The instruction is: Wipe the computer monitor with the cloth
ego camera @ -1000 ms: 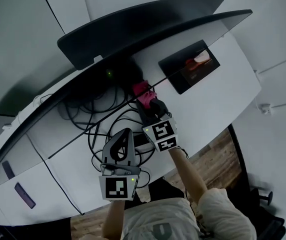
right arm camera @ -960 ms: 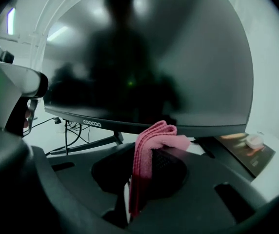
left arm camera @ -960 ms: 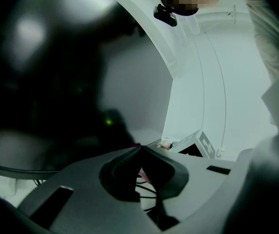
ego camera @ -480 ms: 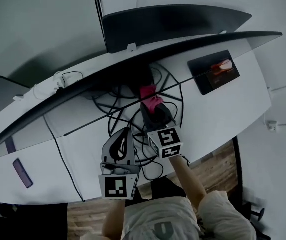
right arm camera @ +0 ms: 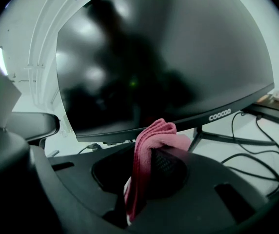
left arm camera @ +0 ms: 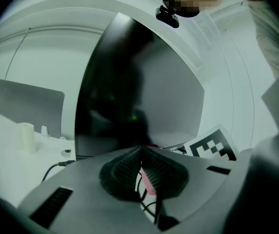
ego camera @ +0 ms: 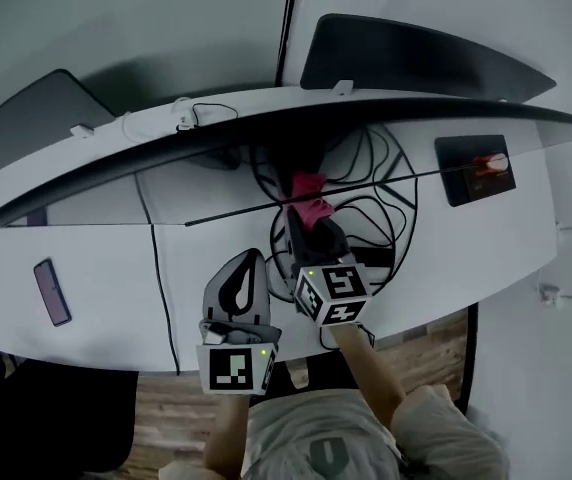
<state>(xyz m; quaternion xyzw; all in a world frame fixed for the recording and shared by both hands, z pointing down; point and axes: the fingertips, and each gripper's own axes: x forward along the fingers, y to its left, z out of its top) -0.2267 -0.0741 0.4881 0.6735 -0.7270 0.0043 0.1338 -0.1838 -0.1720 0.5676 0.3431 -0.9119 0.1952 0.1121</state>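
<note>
The dark monitor (right arm camera: 169, 57) stands just ahead of the right gripper (right arm camera: 151, 155), whose jaws pinch a folded pink cloth (right arm camera: 140, 152) that pokes up past their tips. The left gripper (left arm camera: 140, 152) has its jaws pressed together, nothing between them.

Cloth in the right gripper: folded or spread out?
Folded: the pink cloth sits doubled over in a bunch, pinched in the jaws of the right gripper.
</note>
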